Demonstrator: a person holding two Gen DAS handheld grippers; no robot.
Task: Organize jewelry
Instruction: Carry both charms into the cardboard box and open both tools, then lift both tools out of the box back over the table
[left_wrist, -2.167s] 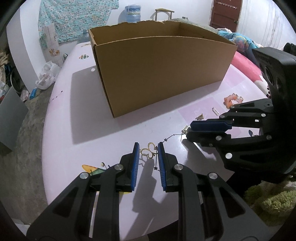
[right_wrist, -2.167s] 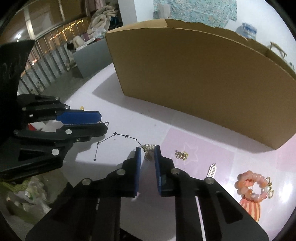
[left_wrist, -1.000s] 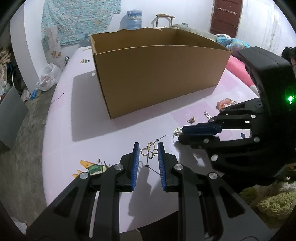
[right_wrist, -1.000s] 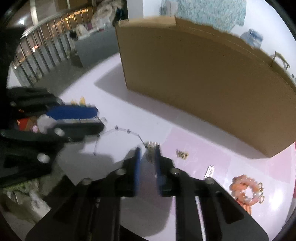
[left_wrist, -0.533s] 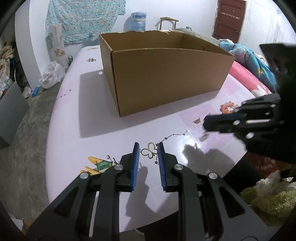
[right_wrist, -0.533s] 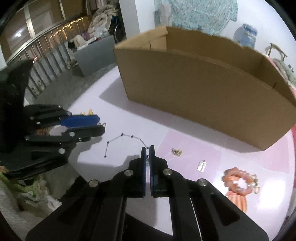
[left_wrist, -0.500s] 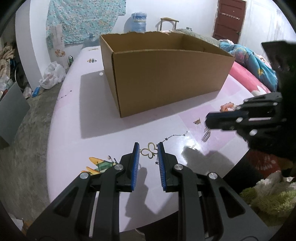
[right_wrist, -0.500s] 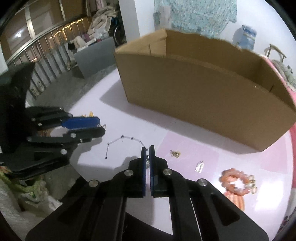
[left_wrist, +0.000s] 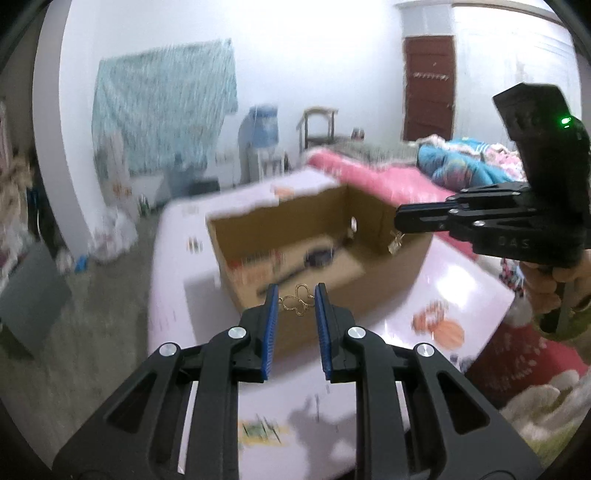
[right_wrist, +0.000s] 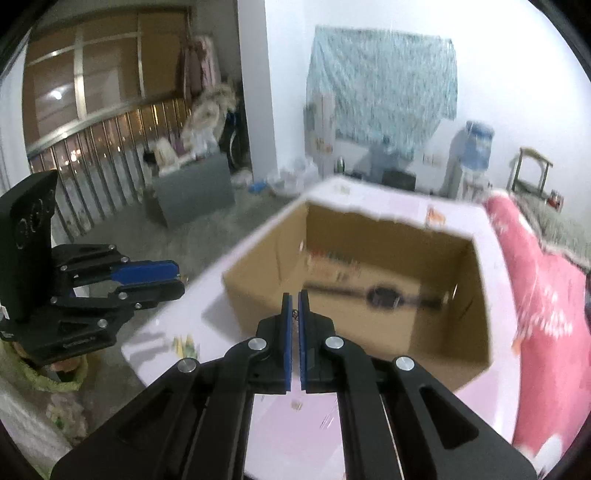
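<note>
The left gripper (left_wrist: 294, 301) clamps a gold butterfly pendant (left_wrist: 297, 299) between its blue pads, above the pink desk (left_wrist: 465, 280); the right gripper (right_wrist: 294, 301) is pinched closed on a thin chain (right_wrist: 295, 314), over the open cardboard box (right_wrist: 436, 345).

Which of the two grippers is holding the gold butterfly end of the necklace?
The left gripper: the gold butterfly-shaped pendant sits between its blue pads, jaws partly apart. The right gripper is pinched nearly shut on the necklace's other end, where a small gold piece dangles.
</note>
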